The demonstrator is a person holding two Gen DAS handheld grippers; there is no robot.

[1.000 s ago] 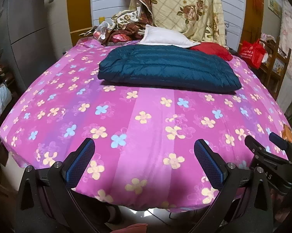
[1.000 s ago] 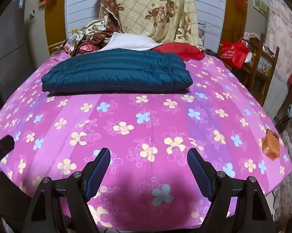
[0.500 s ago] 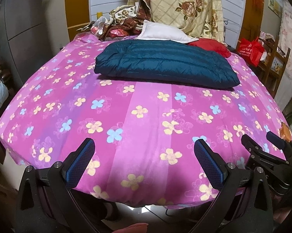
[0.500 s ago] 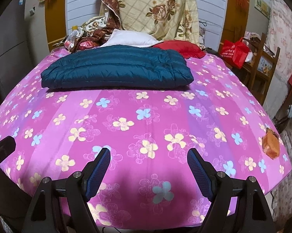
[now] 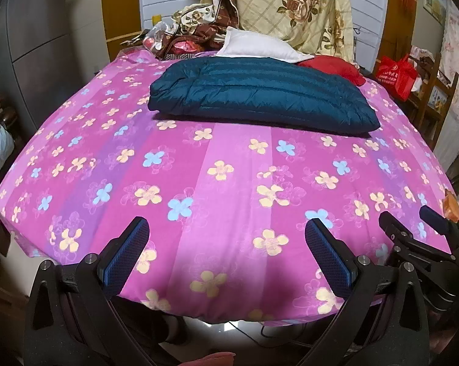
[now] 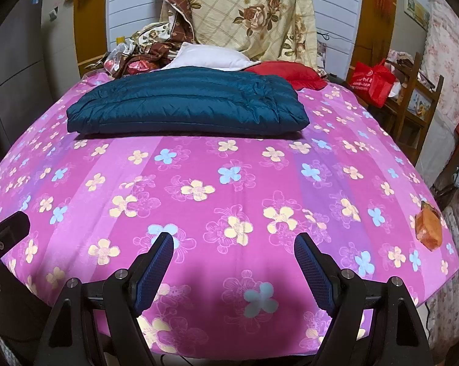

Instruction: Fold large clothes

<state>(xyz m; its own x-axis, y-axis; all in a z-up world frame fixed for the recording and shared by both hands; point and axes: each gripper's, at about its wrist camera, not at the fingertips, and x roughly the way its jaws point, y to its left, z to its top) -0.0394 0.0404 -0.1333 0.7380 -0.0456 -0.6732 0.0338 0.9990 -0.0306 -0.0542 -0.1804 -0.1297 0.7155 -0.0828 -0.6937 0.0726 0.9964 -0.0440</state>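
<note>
A dark teal quilted jacket (image 5: 259,97) is seen folded into a flat oblong on the pink flowered bedspread (image 5: 229,189), laid crosswise on the far half of the bed. Behind the jacket, a white pillow (image 5: 256,45) is propped against it, and a red cushion (image 5: 333,67) lies at the jacket's far right corner. A cream rose-patterned quilt (image 5: 293,9) is hung upright beyond the pillow.

The left gripper (image 5: 226,254) is held over the near edge of the bed, well apart from the jacket; its jaws are spread wide with nothing between them but bedspread. The right gripper (image 6: 234,267) is likewise held at the near edge, its blue-padded fingers (image 6: 154,270) parted and empty, the jacket (image 6: 186,103) lying well ahead of it and slightly to its left. Part of the right gripper is visible to the right of the left one in the left wrist view.

An orange packet (image 6: 429,228) rests on the bedspread's right margin, far from the jacket. A red bag (image 6: 372,80) is seen off the bed, to the right of the jacket.
</note>
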